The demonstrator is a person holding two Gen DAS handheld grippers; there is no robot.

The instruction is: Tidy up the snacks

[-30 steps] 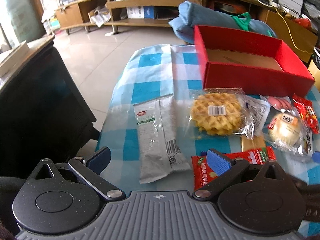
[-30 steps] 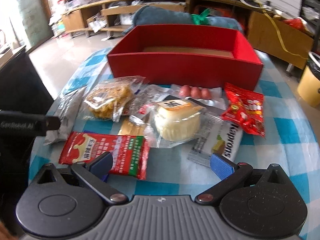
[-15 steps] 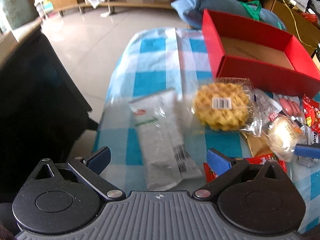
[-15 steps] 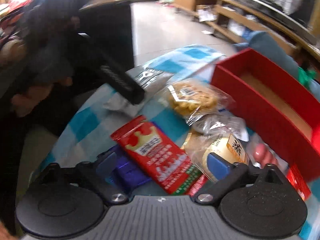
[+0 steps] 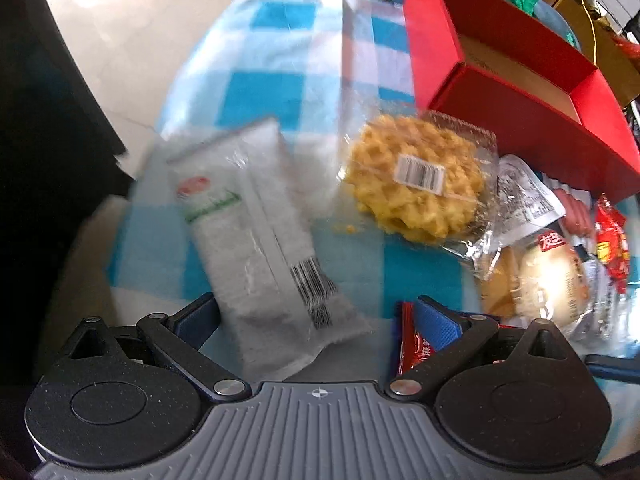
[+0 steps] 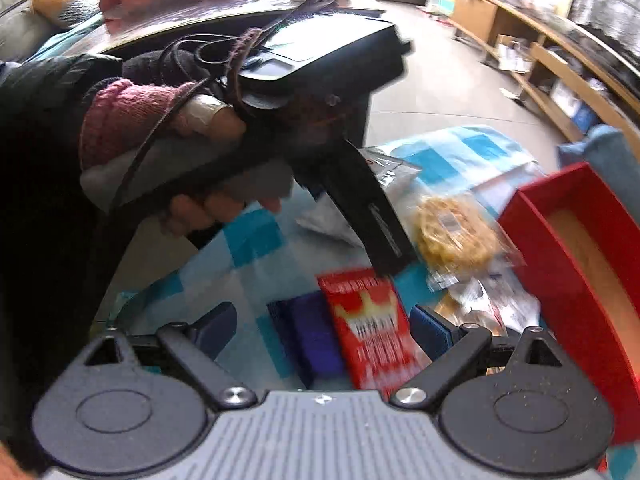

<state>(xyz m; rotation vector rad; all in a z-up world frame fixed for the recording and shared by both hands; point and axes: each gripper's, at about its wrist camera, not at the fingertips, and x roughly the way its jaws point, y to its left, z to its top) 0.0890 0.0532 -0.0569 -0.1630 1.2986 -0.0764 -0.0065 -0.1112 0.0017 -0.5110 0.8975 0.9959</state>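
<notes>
Both grippers spread: left gripper (image 5: 316, 316) over the light, crinkly, slippery white packet (image 5: 256, 240) near the tabletop's edge; grip its middle.

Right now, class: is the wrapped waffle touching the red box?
Cannot tell. In the left wrist view the waffle's wrapper reaches the red box's near wall, but blur hides any contact or gap.

Both wrist views downward (sharing waffle (image 5: 416, 184))

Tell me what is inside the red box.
The red box shows only a bare brown cardboard floor; no snacks lie on the part in view. Its near wall hides the strip of floor just behind it.
</notes>
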